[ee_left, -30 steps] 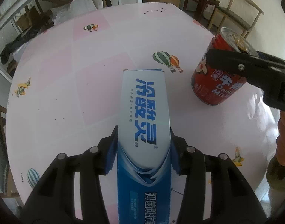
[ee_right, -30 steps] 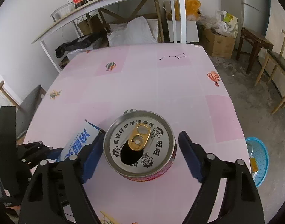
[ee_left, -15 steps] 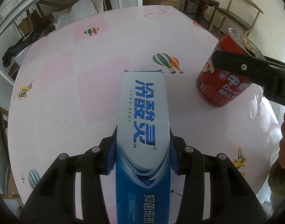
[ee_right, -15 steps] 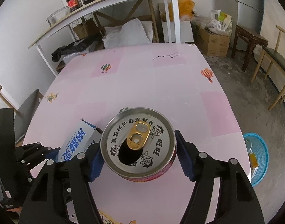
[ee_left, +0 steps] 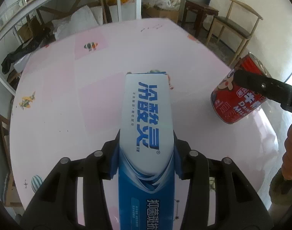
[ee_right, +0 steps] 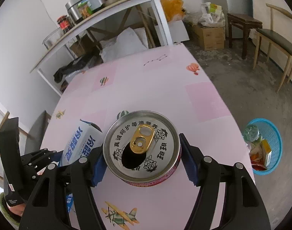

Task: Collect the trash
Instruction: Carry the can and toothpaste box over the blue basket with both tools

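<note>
The left gripper (ee_left: pixel 146 153) clamps one blue-and-white box (ee_left: pixel 146 126), now lifted a little higher off the pink table (ee_left: pixel 56 103) than a second ago. The right gripper (ee_right: pixel 141 158) has just been closing, and its pads now press one red can (ee_right: pixel 141 149), which has tilted and shifted toward the table's right edge. On the floor beyond that edge stands one blue basket (ee_right: pixel 275 134) with rubbish in it. A chair (ee_right: pixel 276 40) stands further off.
</note>
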The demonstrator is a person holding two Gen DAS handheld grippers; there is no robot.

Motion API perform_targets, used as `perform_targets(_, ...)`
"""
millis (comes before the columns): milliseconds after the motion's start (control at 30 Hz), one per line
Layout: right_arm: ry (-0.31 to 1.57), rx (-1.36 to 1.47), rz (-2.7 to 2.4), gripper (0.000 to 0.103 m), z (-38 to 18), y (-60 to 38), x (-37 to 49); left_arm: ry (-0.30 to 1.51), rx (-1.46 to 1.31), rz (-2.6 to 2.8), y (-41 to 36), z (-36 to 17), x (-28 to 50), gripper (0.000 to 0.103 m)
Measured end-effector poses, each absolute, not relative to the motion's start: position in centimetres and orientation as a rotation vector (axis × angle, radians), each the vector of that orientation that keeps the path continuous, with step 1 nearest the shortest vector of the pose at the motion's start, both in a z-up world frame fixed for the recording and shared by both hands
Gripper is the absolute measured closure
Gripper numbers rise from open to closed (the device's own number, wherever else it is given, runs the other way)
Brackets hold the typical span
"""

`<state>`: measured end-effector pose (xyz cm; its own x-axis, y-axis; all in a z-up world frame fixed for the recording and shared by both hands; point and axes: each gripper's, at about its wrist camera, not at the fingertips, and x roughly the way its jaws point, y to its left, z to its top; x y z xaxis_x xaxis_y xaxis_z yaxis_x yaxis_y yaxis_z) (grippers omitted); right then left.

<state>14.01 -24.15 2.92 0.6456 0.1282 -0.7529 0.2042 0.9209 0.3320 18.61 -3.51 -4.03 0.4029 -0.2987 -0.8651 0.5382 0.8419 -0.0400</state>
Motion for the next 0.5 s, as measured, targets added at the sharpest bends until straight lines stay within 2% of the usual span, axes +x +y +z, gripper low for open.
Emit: perform_targets(500, 0.777, 0.519, -0.085, 0.037, 4.6, -28.2, 10.0, 0.958, 0.274, -0.635, -7.3, 0.0, 16.6, 0.06)
